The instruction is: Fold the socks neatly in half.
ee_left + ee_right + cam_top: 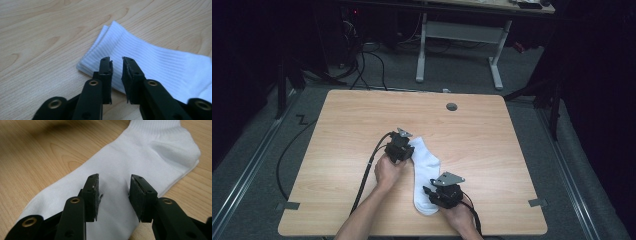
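A white ankle sock lies flat on the wooden table, its ribbed cuff toward the far left and its toe toward the near edge. My left gripper hovers at the cuff; in the left gripper view its jaws stand a narrow gap apart over the ribbed cuff, with nothing pinched. At the cuff's edge two layers show. My right gripper sits at the toe end; in the right gripper view it is open above the sock's foot, the heel bulge farther off.
A grey round grommet is set in the tabletop at the back. Black cables trail from both grippers off the near edge. Beyond the table stands a white desk frame on a grey floor.
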{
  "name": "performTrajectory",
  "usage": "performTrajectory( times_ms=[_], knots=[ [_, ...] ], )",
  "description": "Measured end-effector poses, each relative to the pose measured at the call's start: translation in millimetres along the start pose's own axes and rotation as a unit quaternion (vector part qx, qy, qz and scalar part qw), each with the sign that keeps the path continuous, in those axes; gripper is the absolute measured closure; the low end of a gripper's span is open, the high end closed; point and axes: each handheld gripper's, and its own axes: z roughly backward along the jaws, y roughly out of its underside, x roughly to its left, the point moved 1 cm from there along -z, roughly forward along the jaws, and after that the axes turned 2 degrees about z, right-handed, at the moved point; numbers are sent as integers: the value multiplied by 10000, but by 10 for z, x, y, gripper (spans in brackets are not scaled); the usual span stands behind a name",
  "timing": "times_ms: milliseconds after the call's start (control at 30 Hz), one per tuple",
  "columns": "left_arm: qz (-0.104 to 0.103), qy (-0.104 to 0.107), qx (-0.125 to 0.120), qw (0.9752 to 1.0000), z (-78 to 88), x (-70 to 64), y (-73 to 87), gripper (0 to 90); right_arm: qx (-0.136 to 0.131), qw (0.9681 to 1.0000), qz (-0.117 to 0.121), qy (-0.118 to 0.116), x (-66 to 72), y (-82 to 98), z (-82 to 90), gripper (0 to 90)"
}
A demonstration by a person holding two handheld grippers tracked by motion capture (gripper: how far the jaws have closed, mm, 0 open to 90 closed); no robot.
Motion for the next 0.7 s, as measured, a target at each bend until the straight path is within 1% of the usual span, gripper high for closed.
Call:
performTrajectory(
  times_ms=[67,167,200,233,267,300,333,367,400,467,500,567,600,700],
  knots=[
    [-9,-115,30,9999,-18,13,5,807,0,10000,4,4,1,0,0,598],
    [125,-183,39,9997,-32,77,11,795,-1,10000,3,10,2,0,-1,599],
    [146,-190,-24,9997,-15,76,15,778,-1,10000,-4,9,2,0,-1,598],
    [47,-205,-105,9997,19,51,20,750,-1,10000,-19,2,1,0,-1,597],
    [-54,-115,-194,9997,64,10,28,726,-10,10000,-28,-17,-1,0,1,597],
    [-115,28,-304,9995,111,-37,45,698,-20,10000,-44,-25,-4,1,4,603],
    [-197,122,-398,9989,154,-89,71,669,-45,10000,-47,-42,-9,-1,10,638],
    [-270,202,-440,9985,189,-136,100,643,-97,9999,-46,-75,-20,-11,22,690],
    [-332,264,-450,9981,214,-177,130,622,-161,9997,-80,-136,-34,-32,43,720],
    [-447,332,-467,9974,249,-250,182,600,-308,9993,-136,-139,-78,-93,93,779],
    [-507,359,-461,9970,259,-283,203,593,-332,9993,-152,-99,-110,-126,109,796],
    [-605,380,-398,9967,265,-332,237,576,-300,9993,-218,-19,-202,-182,113,822],
    [-612,404,-390,9965,266,-348,254,569,-316,9992,-241,29,-260,-202,105,829],
    [-579,436,-439,9964,274,-377,311,555,-252,9987,-426,144,-400,-268,63,833]
  ],
)
